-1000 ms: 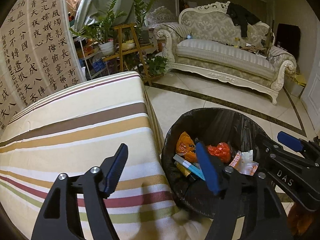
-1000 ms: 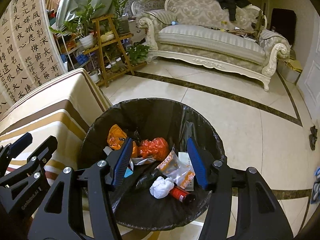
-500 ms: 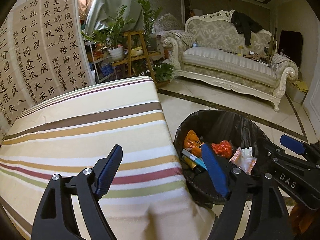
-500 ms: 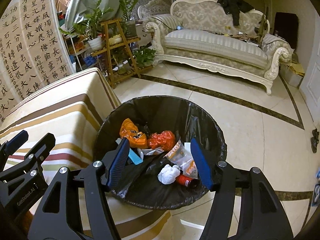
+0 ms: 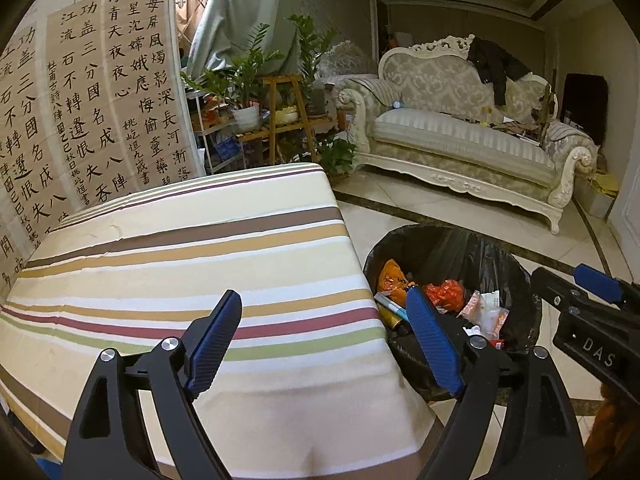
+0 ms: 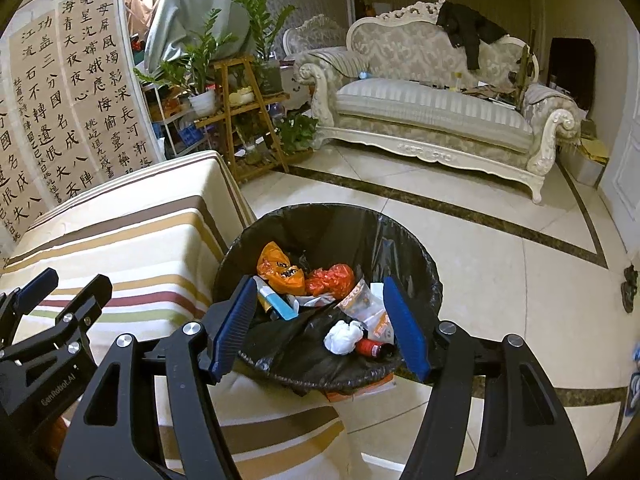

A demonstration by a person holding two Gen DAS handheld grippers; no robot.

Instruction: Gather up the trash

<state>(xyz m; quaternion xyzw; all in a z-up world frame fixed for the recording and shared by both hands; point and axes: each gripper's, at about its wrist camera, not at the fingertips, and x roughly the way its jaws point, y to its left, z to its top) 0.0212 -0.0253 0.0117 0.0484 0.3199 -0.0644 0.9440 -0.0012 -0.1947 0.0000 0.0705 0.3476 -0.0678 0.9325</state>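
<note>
Hovering over the trash bin, my left gripper and right gripper were opening, both empty, the bench bare.

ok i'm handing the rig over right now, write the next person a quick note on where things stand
Left claw: jaws opening, nothing between them, over the striped tablecloth.
Right claw: jaws opening, empty, over the trash bin.
In the bin: orange wrapper, red bag, white paper wad, snack packet, blue-white tube.
Done: that trash is binned.
Left: no trash seen on the visible tabletop; check elsewhere.
</note>
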